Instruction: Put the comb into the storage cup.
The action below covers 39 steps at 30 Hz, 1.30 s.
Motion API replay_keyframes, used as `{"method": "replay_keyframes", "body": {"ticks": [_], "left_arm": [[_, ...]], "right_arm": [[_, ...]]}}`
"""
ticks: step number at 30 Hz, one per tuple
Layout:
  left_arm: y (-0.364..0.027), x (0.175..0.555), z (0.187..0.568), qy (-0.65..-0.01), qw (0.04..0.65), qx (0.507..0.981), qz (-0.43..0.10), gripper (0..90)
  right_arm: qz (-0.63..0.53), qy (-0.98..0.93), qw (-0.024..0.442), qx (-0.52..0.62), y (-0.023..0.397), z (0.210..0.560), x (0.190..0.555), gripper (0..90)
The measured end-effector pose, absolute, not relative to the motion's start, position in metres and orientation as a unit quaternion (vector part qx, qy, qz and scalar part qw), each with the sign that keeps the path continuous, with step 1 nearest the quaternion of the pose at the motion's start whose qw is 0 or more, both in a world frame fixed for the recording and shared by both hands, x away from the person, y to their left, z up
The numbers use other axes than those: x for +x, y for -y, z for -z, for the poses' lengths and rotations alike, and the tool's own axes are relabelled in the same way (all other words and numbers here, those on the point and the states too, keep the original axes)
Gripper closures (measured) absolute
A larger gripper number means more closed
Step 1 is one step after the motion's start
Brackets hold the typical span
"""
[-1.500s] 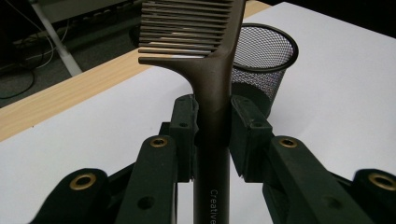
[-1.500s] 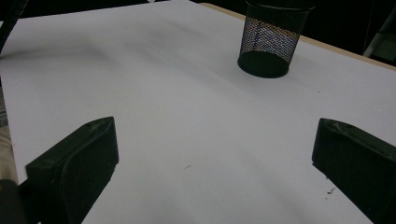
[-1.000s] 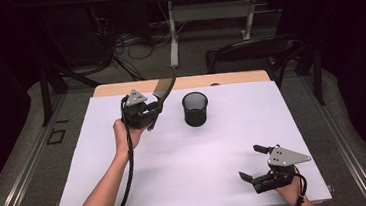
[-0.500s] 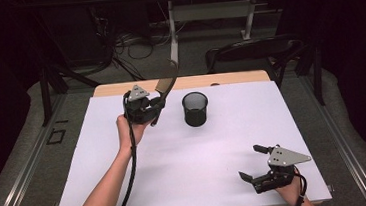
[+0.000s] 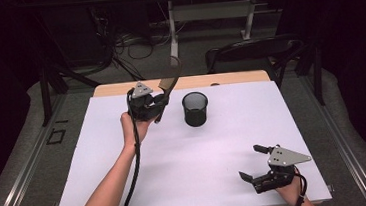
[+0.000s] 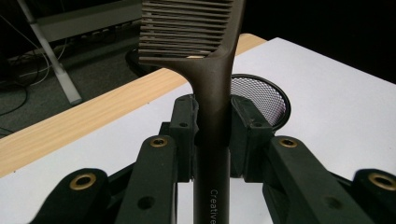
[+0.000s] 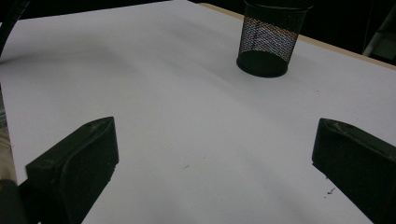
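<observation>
Left claw (image 5: 160,101) pinching the handle of a dark comb (image 5: 169,81), raised in the upper left of the high view, just left of the black mesh cup (image 5: 195,109) on the white worktop (image 5: 212,170). Compared with the frames a second back, carried slightly toward the top of the picture and a shade nearer the cup, comb head now tilted up and to the right above the wooden edge. In the left gripper view, comb (image 6: 212,79) clamped upright between the two pads, teeth at the top of the frame, cup's open rim (image 6: 261,93) right behind the handle. Seemingly a setup for dropping the comb into the cup: lined up close beside it, not yet over the mouth, no release begun. Right claw (image 5: 254,163) spread wide and empty at the lower right of the high view, resting low on the worktop well apart from the cup, unchanged from the earlier frames. From the right gripper view, both black pads far apart at the bottom corners, bare worktop between them, cup (image 7: 271,39) standing upright near the top of the frame. Likely next: a small shift right, then a lowering of the handle end into the cup.
</observation>
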<state>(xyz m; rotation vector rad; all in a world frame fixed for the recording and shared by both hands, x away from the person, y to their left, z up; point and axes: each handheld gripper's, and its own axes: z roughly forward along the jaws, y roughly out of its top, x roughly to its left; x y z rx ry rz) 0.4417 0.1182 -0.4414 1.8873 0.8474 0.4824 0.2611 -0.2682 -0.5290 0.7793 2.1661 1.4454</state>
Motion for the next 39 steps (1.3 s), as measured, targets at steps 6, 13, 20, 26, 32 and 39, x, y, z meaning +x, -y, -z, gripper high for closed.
{"method": "replay_keyframes", "body": {"ticks": [6, 13, 20, 26, 32, 39], "left_arm": [[-0.115, 0.443, 0.44, -0.349, 0.492, 0.773, -0.199, 72.4], [-0.113, 0.445, 0.441, -0.35, 0.496, 0.769, -0.199, 72.4], [-0.111, 0.446, 0.438, -0.353, 0.507, 0.761, -0.199, 72.4], [-0.107, 0.446, 0.434, -0.35, 0.51, 0.759, -0.203, 72.5], [-0.103, 0.448, 0.431, -0.352, 0.517, 0.753, -0.205, 72.4], [-0.102, 0.449, 0.428, -0.351, 0.521, 0.75, -0.207, 72.4]], "right_arm": [[-0.52, -0.779, 0.21, 0.281, 0.268, 0.529, 0.261, 0.2], [-0.52, -0.779, 0.21, 0.281, 0.268, 0.529, 0.261, 0.2], [-0.52, -0.779, 0.21, 0.281, 0.269, 0.529, 0.261, 0.2], [-0.52, -0.779, 0.211, 0.281, 0.269, 0.529, 0.261, 0.2], [-0.52, -0.779, 0.211, 0.281, 0.269, 0.529, 0.261, 0.2], [-0.52, -0.778, 0.212, 0.281, 0.269, 0.529, 0.261, 0.2]]}}
